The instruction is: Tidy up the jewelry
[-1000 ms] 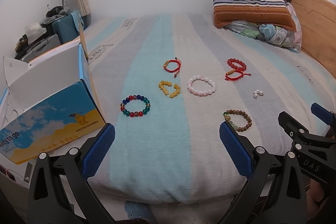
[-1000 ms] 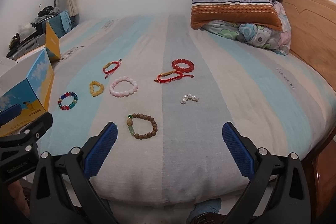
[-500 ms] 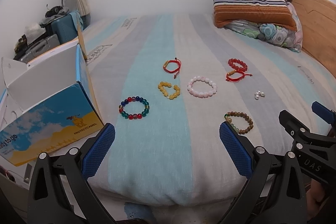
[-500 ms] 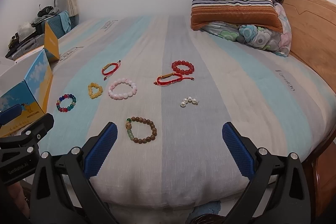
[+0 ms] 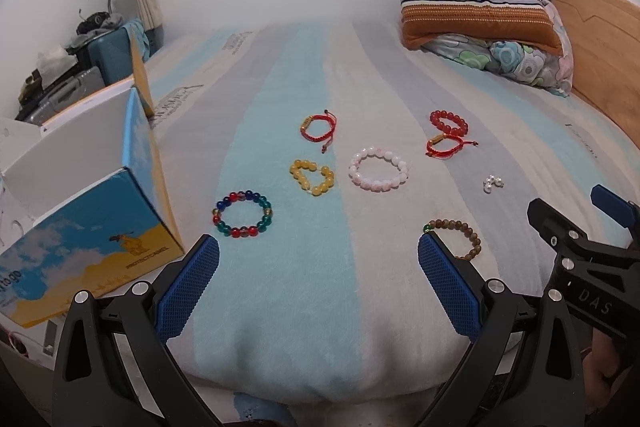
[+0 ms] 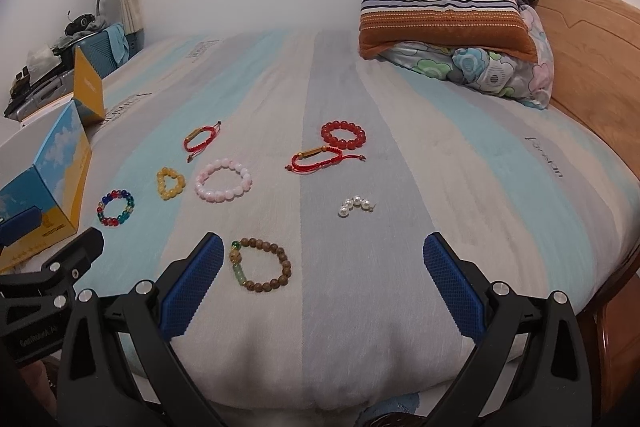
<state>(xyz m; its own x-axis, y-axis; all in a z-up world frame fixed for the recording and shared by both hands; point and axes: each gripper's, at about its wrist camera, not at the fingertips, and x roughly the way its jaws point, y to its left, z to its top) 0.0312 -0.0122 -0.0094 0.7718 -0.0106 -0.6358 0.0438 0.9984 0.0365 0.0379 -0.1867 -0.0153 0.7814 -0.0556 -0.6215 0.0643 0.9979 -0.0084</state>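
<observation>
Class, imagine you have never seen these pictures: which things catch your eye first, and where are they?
Bright bracelets dot the striped bed: a multicoloured bead bracelet near the open box, a pink bead bracelet mid-bed, and a brown wooden bracelet nearest the cameras. Blue-padded jaws stand wide apart on the left gripper and right gripper, holding nothing.

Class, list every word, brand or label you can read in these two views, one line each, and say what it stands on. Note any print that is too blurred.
"PROTECTCAMEL": on the blue and yellow box.
"to go": on the same box's lower left edge, cut off.
"DAS": on the right gripper body, in the left wrist view.
Print on the bedsheet and on the left gripper body: too blurred to read.
</observation>
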